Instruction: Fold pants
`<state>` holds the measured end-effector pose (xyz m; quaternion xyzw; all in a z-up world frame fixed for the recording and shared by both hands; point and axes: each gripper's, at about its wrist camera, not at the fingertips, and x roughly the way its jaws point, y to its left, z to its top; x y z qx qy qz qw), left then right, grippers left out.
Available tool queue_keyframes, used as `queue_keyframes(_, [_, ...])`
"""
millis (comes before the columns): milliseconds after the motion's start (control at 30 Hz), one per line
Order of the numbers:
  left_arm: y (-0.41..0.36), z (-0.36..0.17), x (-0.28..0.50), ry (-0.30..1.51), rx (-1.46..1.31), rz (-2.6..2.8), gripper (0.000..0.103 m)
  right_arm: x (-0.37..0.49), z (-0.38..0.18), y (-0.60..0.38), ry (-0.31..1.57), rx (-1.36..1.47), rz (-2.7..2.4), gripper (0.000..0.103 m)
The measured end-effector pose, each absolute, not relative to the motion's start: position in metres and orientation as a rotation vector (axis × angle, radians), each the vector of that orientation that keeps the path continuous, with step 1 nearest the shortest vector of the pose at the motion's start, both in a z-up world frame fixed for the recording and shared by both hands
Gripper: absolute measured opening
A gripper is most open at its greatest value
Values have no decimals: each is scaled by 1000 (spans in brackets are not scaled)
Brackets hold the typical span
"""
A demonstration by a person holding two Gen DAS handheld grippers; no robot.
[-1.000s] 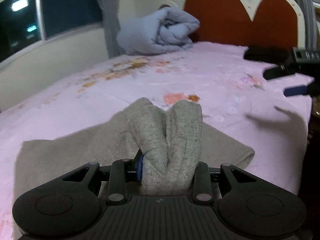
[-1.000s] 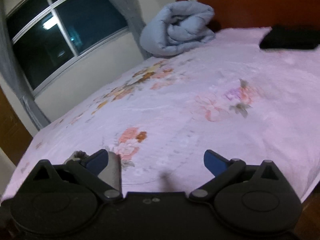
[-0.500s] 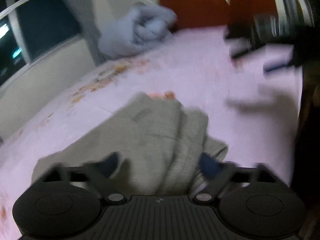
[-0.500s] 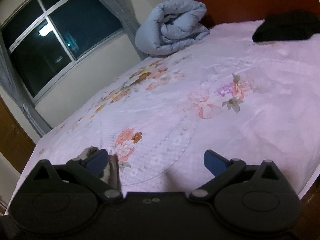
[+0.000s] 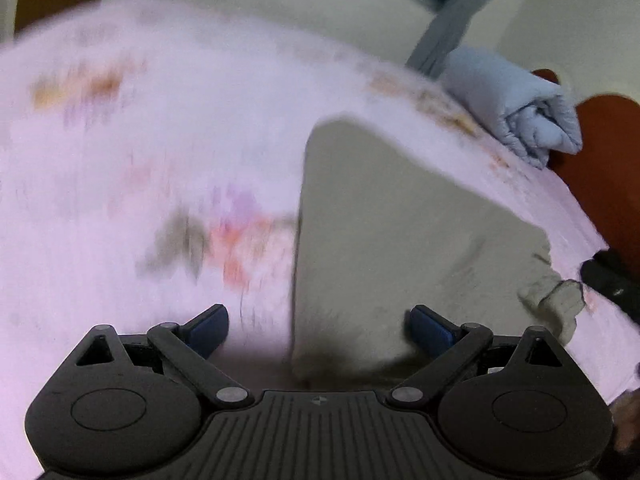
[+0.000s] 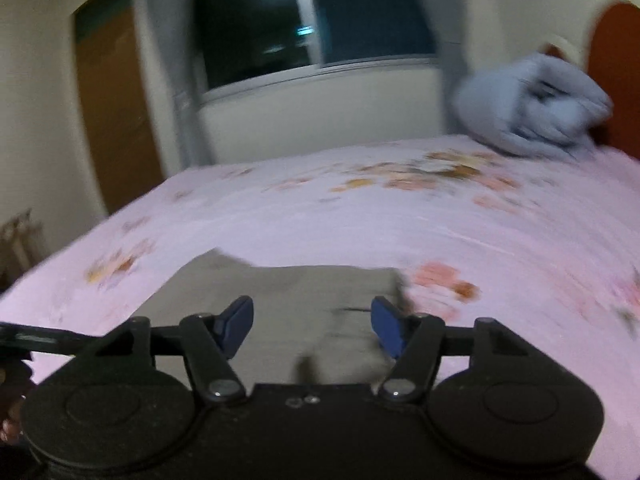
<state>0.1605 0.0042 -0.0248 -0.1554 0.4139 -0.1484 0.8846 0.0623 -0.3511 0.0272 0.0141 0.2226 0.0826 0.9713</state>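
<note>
Pants: beige pants lie folded flat on the pink floral bed, close to its near edge; in the right wrist view the pants sit directly ahead of that gripper, a short way in from the bed's near edge.
Left gripper: left gripper has its jaws spread wide, nothing clamped. The left edge of the pants runs up between the fingers, and the right finger overlaps the cloth in view; whether it touches cannot be told.
Right gripper: right gripper has its jaws part-way apart, and they have just been closing. The pants lie behind and below the pads; no cloth is pinched between them.
Pants detail: a bunched cuff or hem sticks out at the right end in the left wrist view, near a dark object at the bed's edge.
Other items: a rolled blue quilt sits at the bed's far corner by the headboard.
Hard to make out: both views are motion-blurred; the floral print is smeared. The dark object is cut off by the frame and cannot be identified. The near end of the pants is hidden behind both gripper bodies.
</note>
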Motion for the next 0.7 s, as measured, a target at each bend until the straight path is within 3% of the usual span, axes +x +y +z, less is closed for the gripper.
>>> queue_keyframes(133, [2,-41,158,833,-350,-353,97,85,-15,-343,701,-168,110,57])
queue_keyframes(233, [-9,-35,163,818,-312,-373,97,69,-13,-364,687,-124,59,58])
queue_keyframes(267, [-7,-30,163,812,-319,-369,97,69,-10,-367,694,-115,49,67])
queue_keyframes(300, [-4,-24,162,797,-333,-365,97,68,-3,-372,691,-80,57,69])
queue_keyframes(600, [-14,10,264,760,-427,-426,97,108,45,-358,490,-59,118,67])
queue_keyframes(700, [-35,9,301,809,-363,-384,97,141,43,-348,532,-112,151,66])
